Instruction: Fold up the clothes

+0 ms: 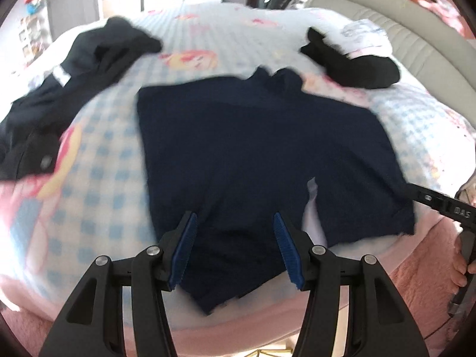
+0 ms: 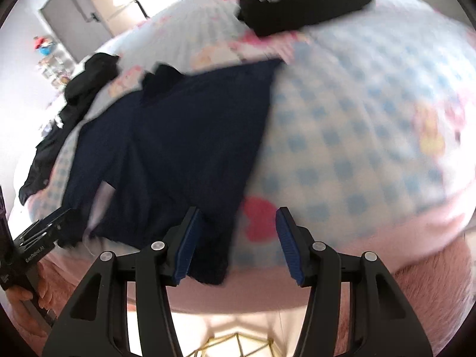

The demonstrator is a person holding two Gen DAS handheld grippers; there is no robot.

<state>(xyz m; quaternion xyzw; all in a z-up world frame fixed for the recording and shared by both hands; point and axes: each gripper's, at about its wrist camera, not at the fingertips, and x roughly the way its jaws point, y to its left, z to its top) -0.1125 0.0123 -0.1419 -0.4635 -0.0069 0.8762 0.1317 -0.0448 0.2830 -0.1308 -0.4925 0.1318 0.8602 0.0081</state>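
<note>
Blue-padded left claw [image 1: 235, 247], spread, nothing pinched, hovering over my item's near hem. Item: dark navy soft knit top [image 1: 253, 148], lying mostly flat on the blue-checked cartoon-print bed cover [image 1: 107, 160], collar far, hem at the near edge. Handling, by my estimate: light, limp, prone to bunching; best taken at hem corners. Right claw [image 2: 235, 247], likewise spread and empty, over the top's right edge. Beyond: black jacket [image 1: 59, 95] left, black folded garment [image 1: 357, 65] far right.
</note>
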